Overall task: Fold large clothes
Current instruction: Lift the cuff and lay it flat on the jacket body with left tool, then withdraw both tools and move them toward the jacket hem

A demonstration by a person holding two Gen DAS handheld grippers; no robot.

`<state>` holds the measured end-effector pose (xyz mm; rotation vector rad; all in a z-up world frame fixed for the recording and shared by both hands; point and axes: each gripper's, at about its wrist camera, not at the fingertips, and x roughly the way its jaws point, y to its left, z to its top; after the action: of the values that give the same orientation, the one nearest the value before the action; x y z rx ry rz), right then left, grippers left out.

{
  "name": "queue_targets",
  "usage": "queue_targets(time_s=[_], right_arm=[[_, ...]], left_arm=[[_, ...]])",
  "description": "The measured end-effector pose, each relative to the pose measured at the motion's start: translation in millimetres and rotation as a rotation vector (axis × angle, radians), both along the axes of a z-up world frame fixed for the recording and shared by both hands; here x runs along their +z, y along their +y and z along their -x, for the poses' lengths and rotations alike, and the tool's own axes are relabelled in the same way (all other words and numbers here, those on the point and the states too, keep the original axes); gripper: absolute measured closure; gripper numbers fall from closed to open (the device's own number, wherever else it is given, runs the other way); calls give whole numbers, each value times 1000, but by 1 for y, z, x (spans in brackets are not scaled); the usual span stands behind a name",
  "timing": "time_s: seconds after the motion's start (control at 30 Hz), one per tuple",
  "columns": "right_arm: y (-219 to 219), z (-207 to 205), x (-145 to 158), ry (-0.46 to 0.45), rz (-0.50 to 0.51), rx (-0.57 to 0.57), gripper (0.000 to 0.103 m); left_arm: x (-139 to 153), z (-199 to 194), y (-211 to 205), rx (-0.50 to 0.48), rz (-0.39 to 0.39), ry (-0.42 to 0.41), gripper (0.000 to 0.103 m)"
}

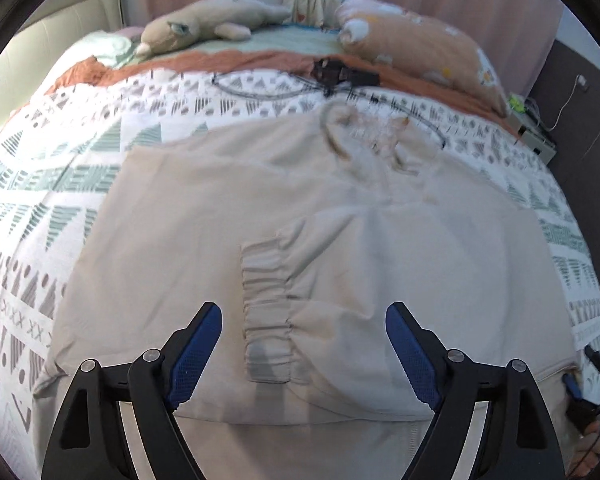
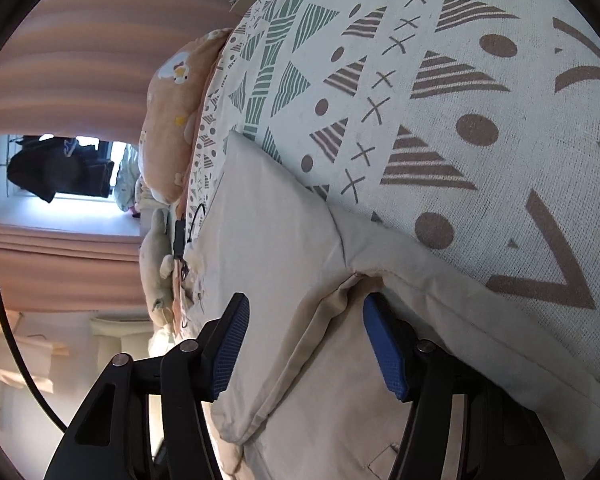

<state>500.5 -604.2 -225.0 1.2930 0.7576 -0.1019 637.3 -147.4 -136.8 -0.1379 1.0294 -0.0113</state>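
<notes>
A beige garment (image 1: pixel 300 216) lies spread across the patterned bedspread (image 1: pixel 52 184), filling the centre of the left wrist view, with a sleeve folded inward so that its ribbed cuff (image 1: pixel 266 312) rests on the body of the garment. The left claw (image 1: pixel 304 354) stands wide above that cuff, its blue pads clear of the cloth, holding nothing. In the right wrist view, the right claw (image 2: pixel 306 350) is part open and straddles a raised fold at the garment's edge (image 2: pixel 324 320); whether the pads press the cloth cannot be told. A plush toy (image 1: pixel 204 26) lies at eleven o'clock and an orange pillow (image 1: pixel 416 46) at one o'clock.
</notes>
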Motion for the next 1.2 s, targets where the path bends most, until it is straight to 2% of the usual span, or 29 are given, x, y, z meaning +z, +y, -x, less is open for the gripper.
queue_targets(time_s=[0.07, 0.17, 0.2, 0.3, 0.37, 0.53, 0.6, 0.67, 0.9, 0.93, 1.0, 1.07, 1.17, 1.2], right_arm=[[-5, 0, -3, 1, 2, -19, 53], [-9, -2, -10, 8, -6, -30, 69], [-10, -2, -12, 9, -9, -32, 75], [-13, -4, -15, 13, -11, -44, 82], [-14, -3, -17, 15, -23, -57, 82], [-12, 0, -11, 49, -16, -67, 80], [-9, 1, -6, 49, -3, -52, 66], [-5, 3, 3, 40, 22, -40, 58], [6, 30, 19, 28, 120, -56, 56], [8, 34, 19, 21, 123, -52, 56], [13, 41, 22, 12, 140, -39, 56], [17, 48, 25, 23, 174, -31, 56], [21, 58, 31, 52, 186, -33, 54], [23, 62, 33, 42, 190, -27, 49]], left_arm=[[-18, -4, 1, 6, -4, 42, 22], [-42, -10, 0, 6, -26, 88, 41], [-47, -10, 0, 9, -25, 88, 42], [-54, -13, 1, 13, -41, 82, 49], [-55, -15, 4, 23, -42, 78, 53], [-48, -16, 8, 30, -23, 84, 54], [-40, -10, 11, 26, -7, 61, 53], [-31, 0, 17, 26, 25, 34, 53], [5, 45, 37, 21, 75, -34, 51], [10, 52, 40, 22, 81, -42, 49], [24, 72, 49, 27, 94, -63, 34], [37, 91, 58, 21, 114, -81, 23], [55, 118, 69, 24, 110, -109, 22], [60, 127, 74, 33, 111, -116, 21]])
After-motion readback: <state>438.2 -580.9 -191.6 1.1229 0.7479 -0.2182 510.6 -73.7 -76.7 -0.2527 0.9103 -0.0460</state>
